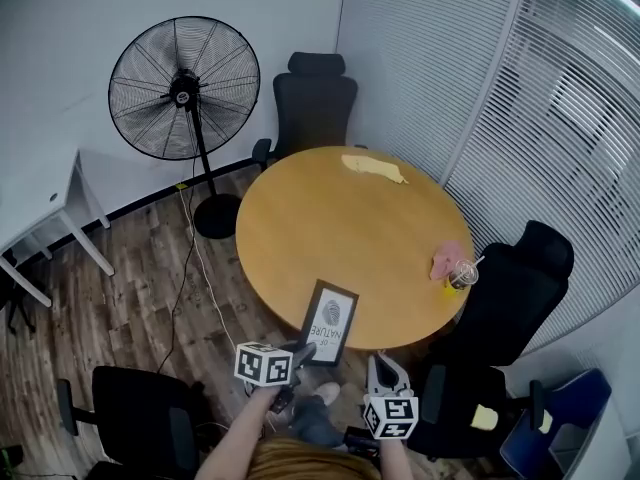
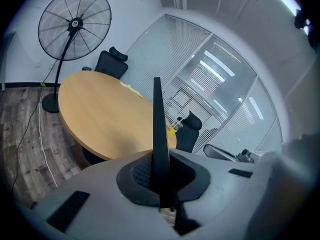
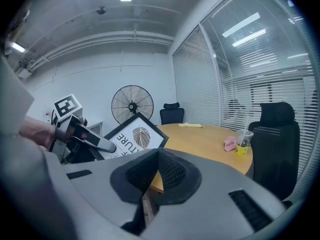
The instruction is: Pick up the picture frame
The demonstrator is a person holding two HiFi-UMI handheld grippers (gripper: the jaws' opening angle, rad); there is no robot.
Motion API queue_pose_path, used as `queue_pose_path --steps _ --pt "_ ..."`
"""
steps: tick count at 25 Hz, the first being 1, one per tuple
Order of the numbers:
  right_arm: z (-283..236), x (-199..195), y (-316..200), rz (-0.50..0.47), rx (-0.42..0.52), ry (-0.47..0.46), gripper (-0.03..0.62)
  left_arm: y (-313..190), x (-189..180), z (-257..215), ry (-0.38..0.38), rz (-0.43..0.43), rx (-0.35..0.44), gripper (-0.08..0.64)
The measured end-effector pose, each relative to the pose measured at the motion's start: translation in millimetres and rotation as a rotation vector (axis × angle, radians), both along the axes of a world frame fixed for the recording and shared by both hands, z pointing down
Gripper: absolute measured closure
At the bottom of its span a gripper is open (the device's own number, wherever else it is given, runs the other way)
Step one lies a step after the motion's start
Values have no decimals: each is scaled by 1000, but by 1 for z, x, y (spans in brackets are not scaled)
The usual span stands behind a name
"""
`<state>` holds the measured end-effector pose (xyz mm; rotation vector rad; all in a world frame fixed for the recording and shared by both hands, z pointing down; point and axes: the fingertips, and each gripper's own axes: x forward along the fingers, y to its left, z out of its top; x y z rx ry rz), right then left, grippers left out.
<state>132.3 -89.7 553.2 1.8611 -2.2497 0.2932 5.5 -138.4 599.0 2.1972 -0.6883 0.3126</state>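
Observation:
The picture frame (image 1: 330, 321), black-edged with a white leaf print, is held up over the near edge of the round wooden table (image 1: 350, 228). My left gripper (image 1: 303, 353) is shut on its lower left corner. In the left gripper view the frame (image 2: 158, 129) stands edge-on, clamped between the pads of the left gripper (image 2: 161, 179). The right gripper view shows the frame (image 3: 135, 136) facing me with the left gripper (image 3: 82, 136) at its side. My right gripper (image 1: 385, 370) hangs just right of the frame, its jaws (image 3: 155, 171) shut with nothing between them.
A standing fan (image 1: 185, 88) and a black office chair (image 1: 312, 98) are beyond the table. On the table lie a yellow cloth (image 1: 373, 168), a pink cloth (image 1: 447, 259) and a drink cup (image 1: 462, 275). Another black chair (image 1: 510, 288) stands at the right, a third (image 1: 140, 418) near left.

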Motion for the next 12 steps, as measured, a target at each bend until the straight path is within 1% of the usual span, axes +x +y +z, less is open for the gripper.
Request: queue_pose_path --steps 2,12 --pt "0 1 1 1 -4 0 580 2 1 1 -17 9 5 520" --pt "2 1 1 -5 -9 -8 580 2 1 -1 8 2 -5 520"
